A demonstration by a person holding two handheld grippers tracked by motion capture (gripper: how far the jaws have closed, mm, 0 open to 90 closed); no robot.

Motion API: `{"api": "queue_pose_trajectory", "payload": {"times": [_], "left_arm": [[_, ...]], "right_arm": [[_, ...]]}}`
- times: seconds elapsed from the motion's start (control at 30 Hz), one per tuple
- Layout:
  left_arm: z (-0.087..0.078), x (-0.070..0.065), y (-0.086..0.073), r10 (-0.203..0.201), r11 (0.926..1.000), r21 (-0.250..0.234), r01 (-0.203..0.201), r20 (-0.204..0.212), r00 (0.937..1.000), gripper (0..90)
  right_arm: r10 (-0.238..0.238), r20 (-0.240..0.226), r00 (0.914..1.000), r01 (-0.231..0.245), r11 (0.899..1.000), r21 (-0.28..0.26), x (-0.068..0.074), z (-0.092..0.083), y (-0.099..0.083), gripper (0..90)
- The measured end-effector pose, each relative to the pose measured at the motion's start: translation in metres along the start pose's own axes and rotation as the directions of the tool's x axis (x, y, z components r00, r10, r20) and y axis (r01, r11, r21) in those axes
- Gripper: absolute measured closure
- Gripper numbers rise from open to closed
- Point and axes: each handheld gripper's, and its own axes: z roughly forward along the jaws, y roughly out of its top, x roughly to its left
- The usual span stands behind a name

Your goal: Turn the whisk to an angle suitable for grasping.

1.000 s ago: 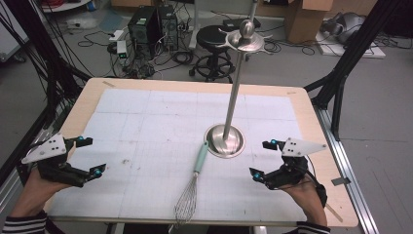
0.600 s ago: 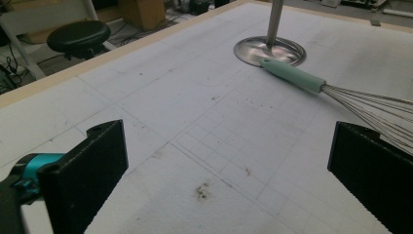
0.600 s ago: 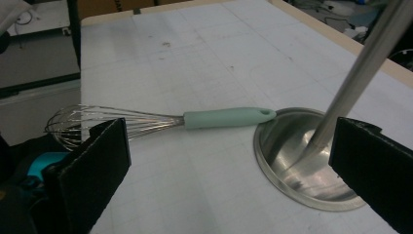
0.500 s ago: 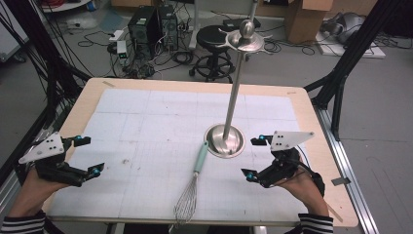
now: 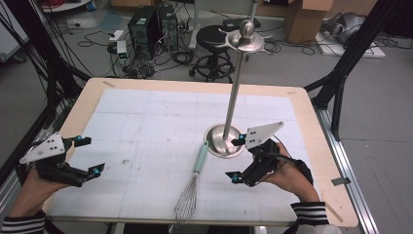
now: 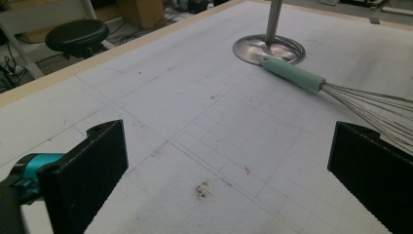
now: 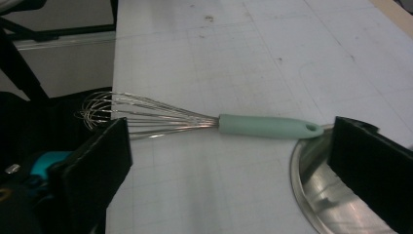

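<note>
A whisk (image 5: pixel 198 160) with a mint-green handle lies on the white gridded mat, its wire head reaching over the table's front edge. Its handle end touches the round base of a tall metal stand (image 5: pixel 233 105) with hooks at the top. My right gripper (image 5: pixel 234 160) hovers just right of the whisk, beside the stand's base, open. Its jaws have just been closing slightly with nothing between them. In the right gripper view the whisk (image 7: pixel 268 126) lies across ahead of the jaws and the stand's base (image 7: pixel 331 195) sits low at right. My left gripper (image 5: pixel 92 156) rests open at the front left, far from the whisk (image 6: pixel 292 75).
The mat (image 5: pixel 160 122) covers most of the wooden table (image 5: pixel 311 122). Behind the table, on the floor, stand a black stool (image 5: pixel 214 41), computer cases (image 5: pixel 151 24) and cardboard boxes (image 5: pixel 304 14). Black frame legs (image 5: pixel 341 78) rise at both sides.
My right gripper has moved left and a little up, from the table's right front toward the stand's base and the whisk. The left gripper has stayed put.
</note>
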Motion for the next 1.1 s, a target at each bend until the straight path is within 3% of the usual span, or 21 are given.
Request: {"api": "queue_pose_trajectory", "payload": {"times": [0.2, 0.23, 0.37, 0.4, 0.47, 0.5, 0.57, 0.63, 0.83, 0.97, 1.1], "left_arm": [[0.001, 0.0, 0.0, 0.004, 1.0, 0.003, -0.004, 0.002, 1.0, 1.7], [0.001, 0.0, 0.0, 0.004, 1.0, 0.005, -0.004, 0.001, 1.0, 1.7], [0.001, 0.0, -0.001, 0.002, 1.0, 0.005, -0.002, -0.001, 1.0, 1.7], [0.002, 0.0, -0.001, 0.004, 1.0, 0.005, -0.004, 0.001, 1.0, 1.7], [0.002, 0.0, -0.001, 0.005, 1.0, 0.007, -0.005, 0.001, 1.0, 1.7], [0.002, 0.0, -0.001, 0.005, 1.0, 0.008, -0.005, 0.002, 1.0, 1.7], [0.003, 0.0, -0.001, 0.004, 0.9999, 0.01, -0.004, 0.002, 1.0, 1.7], [0.004, 0.0, -0.002, 0.006, 0.9998, 0.019, -0.006, -0.002, 1.0, 1.7], [0.006, -0.002, -0.001, 0.014, 0.9995, 0.028, -0.014, 0.001, 0.9999, 1.7], [0.006, -0.003, 0.0, 0.015, 0.9996, 0.025, -0.015, 0.002, 0.9999, 1.7], [0.006, -0.003, 0.0, 0.016, 0.9995, 0.026, -0.016, 0.003, 0.9999, 1.7]], "right_arm": [[-0.008, -0.039, 0.9992, 0.009, 1.0, 0.02, -0.001, 0.016, 0.01, 9.8], [0.012, -0.069, 0.9975, -0.011, 1.0, 0.016, -0.002, 0.022, 0.013, 23.7], [0.004, -0.101, 0.9948, -0.001, 0.999, 0.035, -0.002, 0.031, 0.016, 32.2], [0.015, -0.113, 0.9935, -0.009, 0.999, 0.047, -0.001, 0.037, 0.018, 42.1], [0.021, -0.122, 0.9923, -0.014, 0.998, 0.056, -0.001, 0.04, 0.019, 47.2], [0.023, -0.122, 0.9923, -0.015, 0.997, 0.071, -0.001, 0.047, 0.021, 58.7], [0.02, -0.123, 0.9922, -0.011, 0.997, 0.075, -0.001, 0.051, 0.022, 61.0], [0.036, -0.128, 0.9911, -0.023, 0.995, 0.101, -0.001, 0.062, 0.025, 71.7], [0.041, -0.154, 0.9871, -0.018, 0.989, 0.15, -0.001, 0.083, 0.028, 82.7], [0.051, -0.135, 0.9895, -0.023, 0.979, 0.202, 0.0, 0.1, 0.03, 89.6], [0.04, -0.137, 0.9898, -0.01, 0.976, 0.217, 0.0, 0.11, 0.03, 89.8]]}}
